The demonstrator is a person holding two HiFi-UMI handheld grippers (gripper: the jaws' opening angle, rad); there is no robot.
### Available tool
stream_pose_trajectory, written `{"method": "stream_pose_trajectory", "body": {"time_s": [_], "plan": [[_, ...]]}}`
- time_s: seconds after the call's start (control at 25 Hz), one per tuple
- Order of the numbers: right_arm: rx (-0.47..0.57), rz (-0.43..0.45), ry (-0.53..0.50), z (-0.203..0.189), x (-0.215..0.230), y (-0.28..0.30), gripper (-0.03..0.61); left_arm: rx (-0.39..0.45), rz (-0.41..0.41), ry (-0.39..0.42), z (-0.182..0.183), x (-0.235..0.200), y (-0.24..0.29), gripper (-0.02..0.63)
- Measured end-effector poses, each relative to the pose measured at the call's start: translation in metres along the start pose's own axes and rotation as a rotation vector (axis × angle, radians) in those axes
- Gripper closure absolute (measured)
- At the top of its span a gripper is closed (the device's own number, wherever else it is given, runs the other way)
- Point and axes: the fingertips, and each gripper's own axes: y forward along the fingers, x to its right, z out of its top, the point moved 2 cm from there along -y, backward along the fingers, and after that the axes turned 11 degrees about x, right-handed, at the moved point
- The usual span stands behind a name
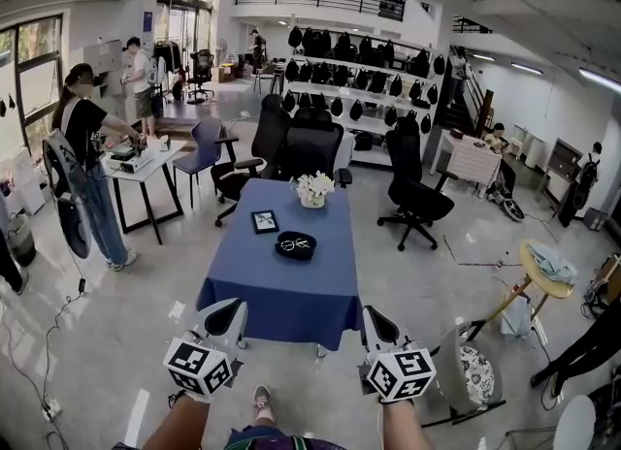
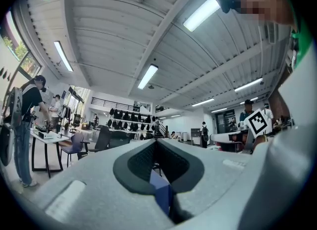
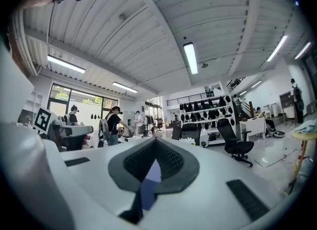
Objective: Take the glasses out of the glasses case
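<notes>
In the head view a black glasses case (image 1: 295, 252) lies open on the blue-clothed table (image 1: 281, 288), with the glasses (image 1: 294, 241) resting in it. Both grippers hang short of the table's near edge, well apart from the case. My left gripper (image 1: 230, 308) sits at the lower left, and my right gripper (image 1: 374, 316) at the lower right. In the left gripper view the left gripper (image 2: 156, 143) has its jaws closed together with nothing between them. In the right gripper view the right gripper (image 3: 155, 143) stands the same way. Both of those views point upward at the ceiling, so neither shows the case.
A small framed picture (image 1: 264, 221) and a white pot of flowers (image 1: 313, 189) stand on the table's far half. Black office chairs (image 1: 309, 147) crowd behind it. People work at a white table (image 1: 146, 162) on the left. A patterned stool (image 1: 475, 372) is by my right side.
</notes>
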Motion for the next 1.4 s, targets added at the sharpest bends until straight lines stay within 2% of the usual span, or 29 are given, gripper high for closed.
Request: {"method": "stream_pose_trajectory", "body": {"time_s": [0.48, 1.0, 1.4], "plan": [[-0.029, 0.023, 0.018, -0.011, -0.002, 0.035, 0.575, -0.02, 0.012, 0.016, -0.004, -0.027, 0.015, 0.597], [-0.07, -0.008, 0.034, -0.034, 0.026, 0.097, 0.575, -0.031, -0.026, -0.001, -0.018, -0.067, 0.088, 0.596], [-0.089, -0.017, 0.041, -0.05, 0.054, 0.176, 0.575, -0.052, -0.036, -0.013, -0.04, -0.117, 0.155, 0.595]]}}
